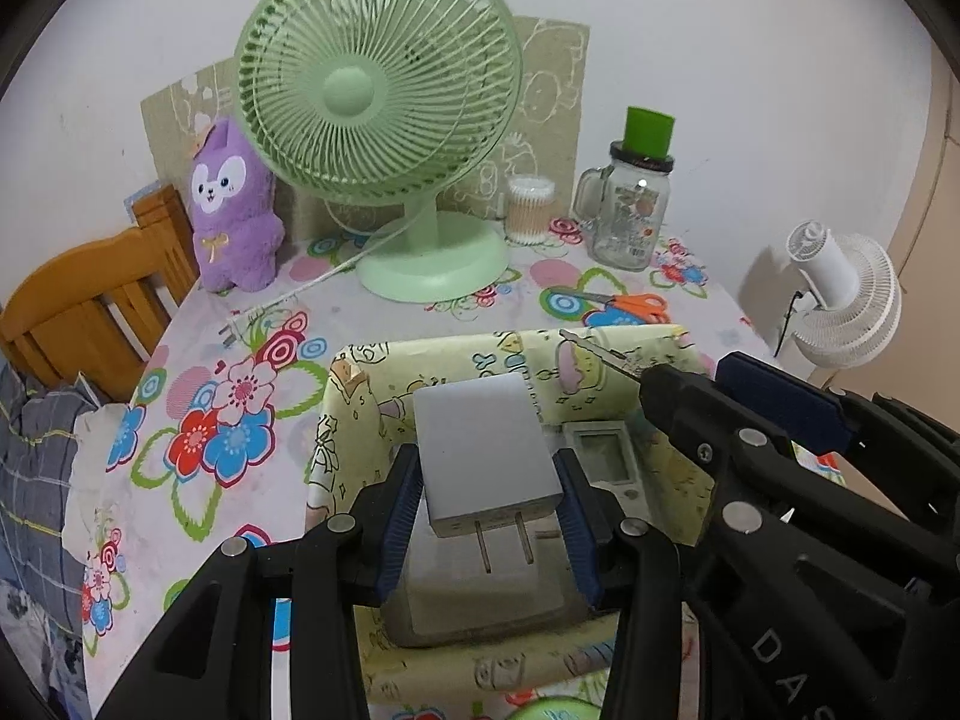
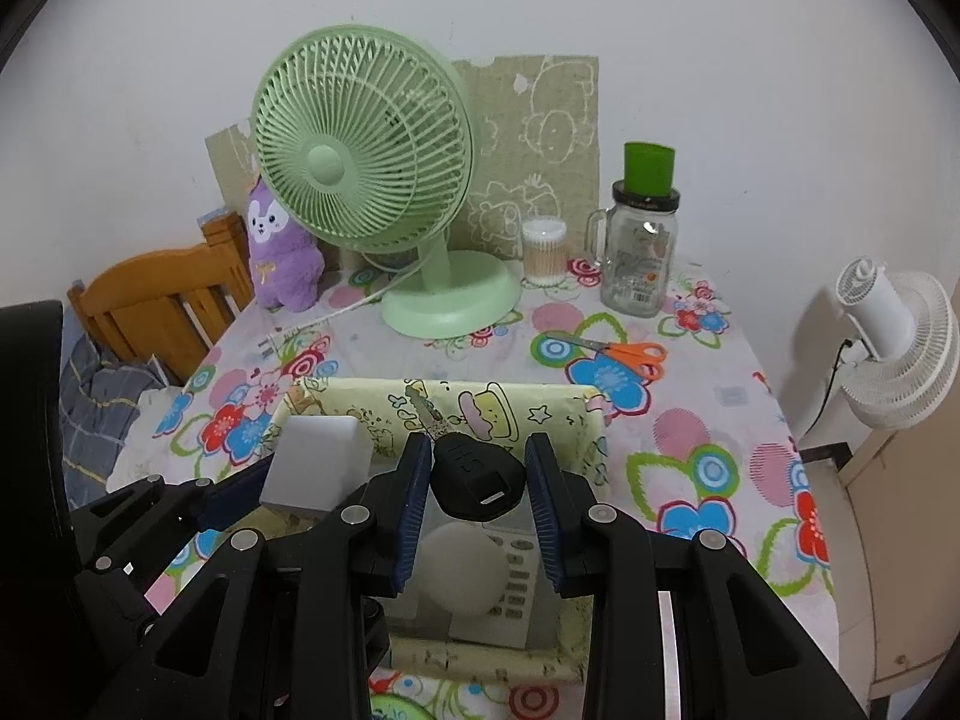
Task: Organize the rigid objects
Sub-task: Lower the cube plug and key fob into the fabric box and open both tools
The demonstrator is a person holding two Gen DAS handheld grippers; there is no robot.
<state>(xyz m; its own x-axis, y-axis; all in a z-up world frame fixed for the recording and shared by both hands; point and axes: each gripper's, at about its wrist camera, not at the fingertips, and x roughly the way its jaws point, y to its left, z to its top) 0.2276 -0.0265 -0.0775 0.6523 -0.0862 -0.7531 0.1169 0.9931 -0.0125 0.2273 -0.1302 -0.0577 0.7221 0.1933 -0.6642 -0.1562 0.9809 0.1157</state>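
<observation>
Left wrist view, entry one: a white plug-in charger (image 1: 489, 456), prongs toward the camera, was seen clamped between the blue pads of the left gripper (image 1: 489, 516), its jaws drawn narrow on the block's two sides. It was held above a cartoon-printed box (image 1: 360, 384) standing on the near part of the flowered table (image 1: 198, 396).

Entry two, right wrist view: a black-headed key (image 2: 477, 480), blade pointing away, was seen pinched between the pads of the right gripper (image 2: 480, 510), likewise narrow and closed on the key's head. It too was held over the box (image 2: 576, 414), to the right of the charger (image 2: 315, 459).

Contents already lodged in the box: a white remote-like device with a small screen and buttons (image 2: 510, 576), a round white object (image 2: 459, 570) and a grey block beneath the charger (image 1: 480, 606). What these were exactly could not be told.

Items remaining outside the box, far side of the table: orange-handled scissors (image 2: 618, 351) to the right, a cotton-swab tub (image 2: 543, 252), a glass jar with a green cap (image 2: 642, 258), a green desk fan (image 2: 360, 144) and a purple plush toy (image 2: 282, 252) at the far left.

Progress, as judged: partly done. Several pieces were counted as stowed; two more were held over the box but not yet released. The scissors were judged the likeliest rigid item left to be collected; whether the tub and jar belonged to the task could not be told.
</observation>
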